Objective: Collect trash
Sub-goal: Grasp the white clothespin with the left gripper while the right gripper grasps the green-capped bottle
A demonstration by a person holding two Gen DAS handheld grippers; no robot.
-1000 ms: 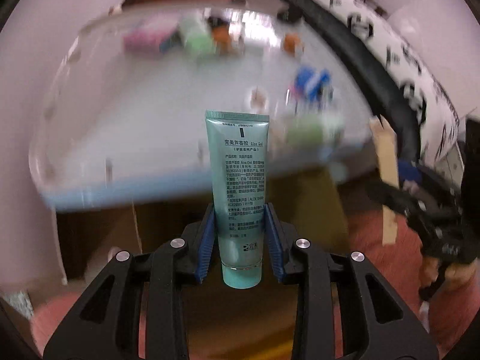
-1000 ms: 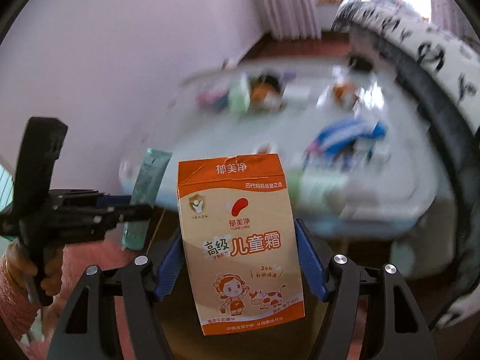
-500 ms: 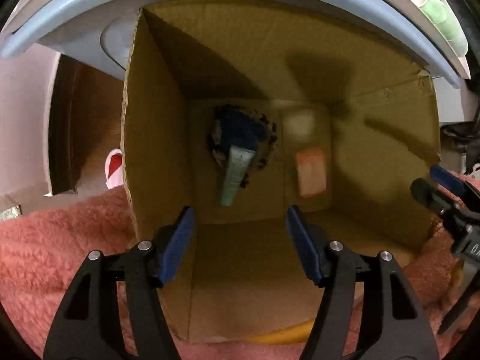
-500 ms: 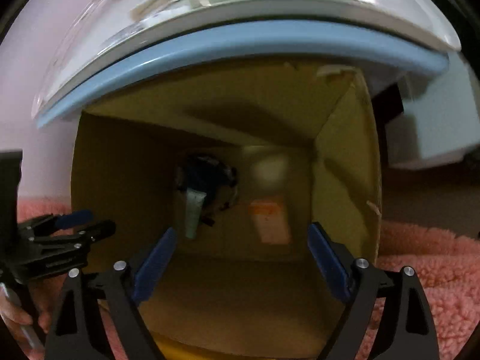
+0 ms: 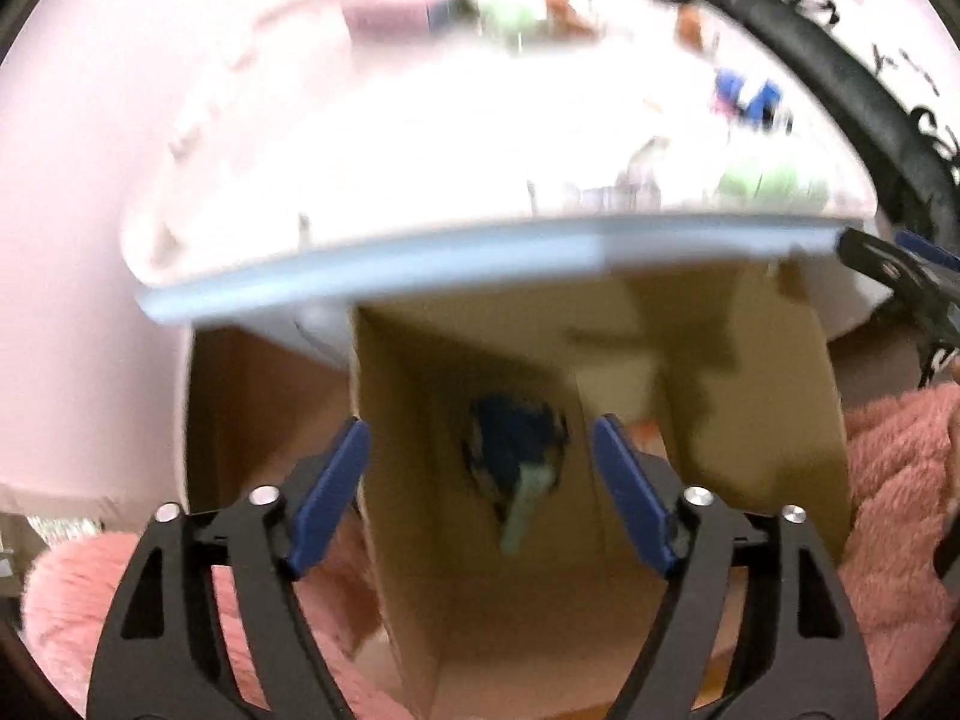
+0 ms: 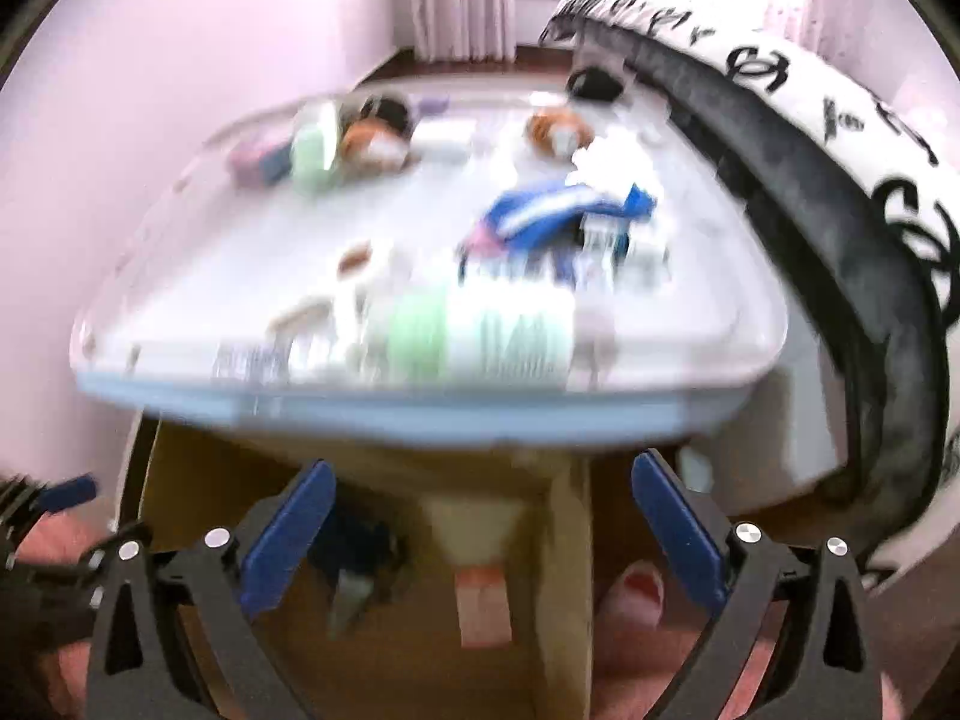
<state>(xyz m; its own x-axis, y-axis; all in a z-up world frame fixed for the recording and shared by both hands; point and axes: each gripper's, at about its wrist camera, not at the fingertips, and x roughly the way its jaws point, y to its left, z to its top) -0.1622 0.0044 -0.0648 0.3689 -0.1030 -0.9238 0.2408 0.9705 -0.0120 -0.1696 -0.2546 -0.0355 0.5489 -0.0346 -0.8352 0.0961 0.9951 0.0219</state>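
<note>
Both tools (image 5: 480,480) (image 6: 477,534) released, blue pads just spreading above brown corrugated cardboard box (image 5: 774,408)

One cardboard box (image 5: 774,420) holding one teal tube (image 5: 522,510), one orange carton (image 6: 483,606), one dark blue wrapper (image 5: 510,432).

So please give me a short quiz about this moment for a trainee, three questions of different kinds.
1. True or false: the left gripper holds the teal tube.
2. Where does the orange carton lie? A) on the table B) in the cardboard box C) between the fingers
3. Fill in: the box stands under the edge of the ____.

Key: 1 false; 2 B; 3 table.
</note>
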